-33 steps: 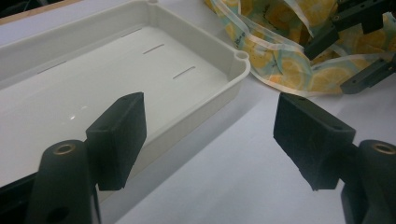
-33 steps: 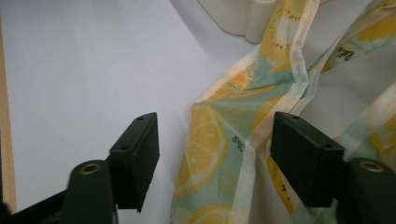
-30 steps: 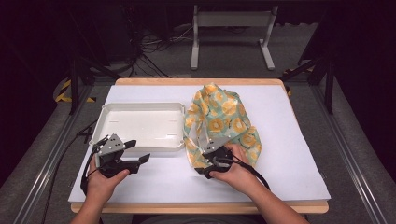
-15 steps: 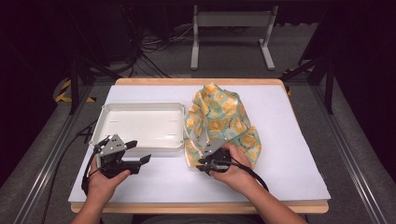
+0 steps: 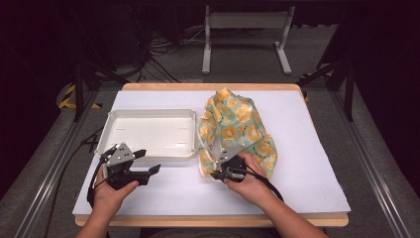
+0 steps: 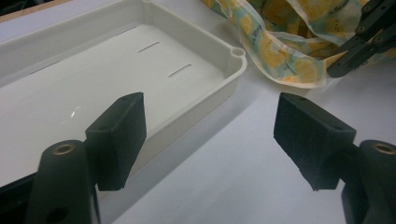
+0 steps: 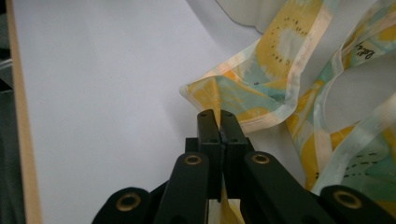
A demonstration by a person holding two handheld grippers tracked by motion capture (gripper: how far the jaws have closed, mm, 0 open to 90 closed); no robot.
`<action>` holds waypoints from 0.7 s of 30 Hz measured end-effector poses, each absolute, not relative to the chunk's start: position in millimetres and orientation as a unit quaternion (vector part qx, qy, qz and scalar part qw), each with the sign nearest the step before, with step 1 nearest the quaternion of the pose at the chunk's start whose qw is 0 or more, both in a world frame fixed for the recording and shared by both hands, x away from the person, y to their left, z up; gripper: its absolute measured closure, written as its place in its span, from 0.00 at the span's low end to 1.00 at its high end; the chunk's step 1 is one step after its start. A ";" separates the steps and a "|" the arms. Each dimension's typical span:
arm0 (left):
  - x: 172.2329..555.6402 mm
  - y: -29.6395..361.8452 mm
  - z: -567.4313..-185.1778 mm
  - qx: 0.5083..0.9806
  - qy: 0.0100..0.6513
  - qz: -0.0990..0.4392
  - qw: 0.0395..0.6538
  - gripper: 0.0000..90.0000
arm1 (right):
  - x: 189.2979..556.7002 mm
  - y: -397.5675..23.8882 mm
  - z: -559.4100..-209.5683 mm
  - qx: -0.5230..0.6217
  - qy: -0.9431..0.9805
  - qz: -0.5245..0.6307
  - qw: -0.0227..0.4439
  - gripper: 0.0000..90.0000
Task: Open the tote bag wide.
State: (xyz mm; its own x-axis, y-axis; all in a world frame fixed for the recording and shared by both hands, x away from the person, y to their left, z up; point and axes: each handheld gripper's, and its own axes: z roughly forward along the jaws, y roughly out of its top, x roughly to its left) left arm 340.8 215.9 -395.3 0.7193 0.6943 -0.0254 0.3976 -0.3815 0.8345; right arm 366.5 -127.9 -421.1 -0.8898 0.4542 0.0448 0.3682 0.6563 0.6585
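Surface: white mat (image 5: 297, 163) over a wooden table, dark room behind.
Cloth: fruit-print fabric (image 5: 237, 124) lies crumpled on the mat, just right of the tray.
Tray: white tray (image 5: 148, 131) sits empty, likely the cloth's destination.
Right gripper (image 7: 217, 122): jaws have just closed, pinching the cloth's near hem so it can be lifted.
Left gripper (image 6: 210, 135): jaws spread wide, empty, waiting beside the tray's near corner.
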 end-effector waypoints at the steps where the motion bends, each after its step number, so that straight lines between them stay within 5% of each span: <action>1: 341.1 216.0 -395.2 0.815 0.334 0.168 0.443 0.29 | 365.4 -128.5 -419.0 0.232 0.904 0.354 0.058 1.00; 21: 340.9 213.9 -396.0 0.813 0.337 0.164 0.445 0.29 | 358.3 -144.2 -332.5 0.210 0.862 0.451 0.099 1.00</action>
State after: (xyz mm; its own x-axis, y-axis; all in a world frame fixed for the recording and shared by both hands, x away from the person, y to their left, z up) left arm 340.9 213.9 -396.0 0.7199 0.6933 -0.0337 0.4017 -0.3765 0.8348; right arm 358.3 -144.2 -332.5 -0.8920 0.4515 0.0198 0.2738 0.5050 0.8186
